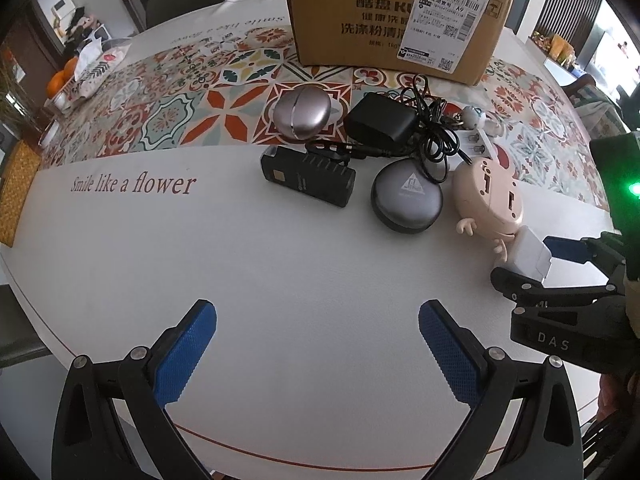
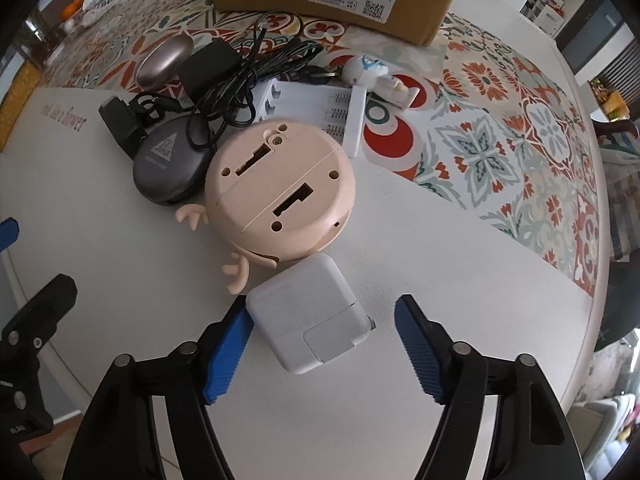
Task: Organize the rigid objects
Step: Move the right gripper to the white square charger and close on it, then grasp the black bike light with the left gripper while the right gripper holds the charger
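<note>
- Blue-padded right gripper [image 2: 322, 340] is standing wide open around the white power adapter [image 2: 310, 318]; its left pad is touching or nearly touching the adapter's left face, while the right pad is sitting apart from the right face.
- You are at the grasping step, by my reading: the adapter is lying on the white tablecloth [image 2: 440, 240] at the near right of the pile, not yet clamped.
- Next, I judge you are needing to centre and close squarely on the two flat sides, minding the metal prong at its right corner.
- Crowding matters: the pink toy [image 2: 280, 192] is lying just beyond the adapter, seemingly touching its far corner, so a careless lift is risking a nudge.
- Your left gripper [image 1: 318, 354] is hovering open and empty over bare cloth, near left.
- Farther out, the grey round case [image 1: 406, 196], black device [image 1: 308, 174], black charger with tangled cable [image 1: 380, 122], and rose oval case [image 1: 302, 112] are waiting.
- Behind everything, the cardboard box [image 1: 360, 20] is standing at the far side, probably the destination.
</note>
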`<state>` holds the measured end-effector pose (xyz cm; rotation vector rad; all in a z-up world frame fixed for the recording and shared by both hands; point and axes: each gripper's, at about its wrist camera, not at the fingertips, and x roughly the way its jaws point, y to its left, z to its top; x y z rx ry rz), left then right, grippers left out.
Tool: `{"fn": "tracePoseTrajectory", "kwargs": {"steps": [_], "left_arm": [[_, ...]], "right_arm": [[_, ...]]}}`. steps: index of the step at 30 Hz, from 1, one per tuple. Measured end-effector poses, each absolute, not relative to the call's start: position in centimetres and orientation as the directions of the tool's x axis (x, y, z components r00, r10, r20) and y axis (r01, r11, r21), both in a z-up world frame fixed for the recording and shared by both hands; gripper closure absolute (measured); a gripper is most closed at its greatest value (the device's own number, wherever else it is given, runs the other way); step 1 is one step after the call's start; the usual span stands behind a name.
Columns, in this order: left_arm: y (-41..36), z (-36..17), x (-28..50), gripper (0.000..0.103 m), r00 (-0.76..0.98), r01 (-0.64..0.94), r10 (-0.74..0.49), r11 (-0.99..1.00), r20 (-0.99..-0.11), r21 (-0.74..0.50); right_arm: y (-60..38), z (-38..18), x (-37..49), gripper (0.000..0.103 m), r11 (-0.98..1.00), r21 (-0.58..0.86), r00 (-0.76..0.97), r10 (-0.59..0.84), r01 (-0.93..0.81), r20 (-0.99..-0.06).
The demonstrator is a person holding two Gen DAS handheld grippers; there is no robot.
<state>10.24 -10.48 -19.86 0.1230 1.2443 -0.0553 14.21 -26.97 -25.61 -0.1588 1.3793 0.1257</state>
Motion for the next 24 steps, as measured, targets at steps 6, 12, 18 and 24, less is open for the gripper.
{"fn": "tracePoseTrajectory", "kwargs": {"steps": [6,12,18,24], "left_arm": [[-10.7,-20.2,10.7,0.000,0.309,0.127,0.023,0.990,-0.951,0.065],[-11.0,-20.1,11.0,0.000,0.312,0.157,0.019,0.985,-0.950,0.071],[-10.9,-19.5,11.4,0.000,0.329,0.183,0.012,0.980,-0.944,0.076],[-9.9,-18.5,12.4,0.000,0.365,0.217,-0.001,0.973,-0.931,0.084]], "right_arm": [[-26.5,-25.9,14.0,0.044,0.984,-0.009,0.189,0.025,-0.177,-0.982],[-27.0,-25.5,13.3,0.045,0.991,0.052,0.181,0.074,-0.124,-0.981],[-28.0,-24.0,12.3,0.045,0.993,0.084,0.201,0.098,-0.078,-0.975],[-28.0,-21.7,11.8,0.045,0.994,0.107,0.252,0.111,-0.026,-0.961]]}}
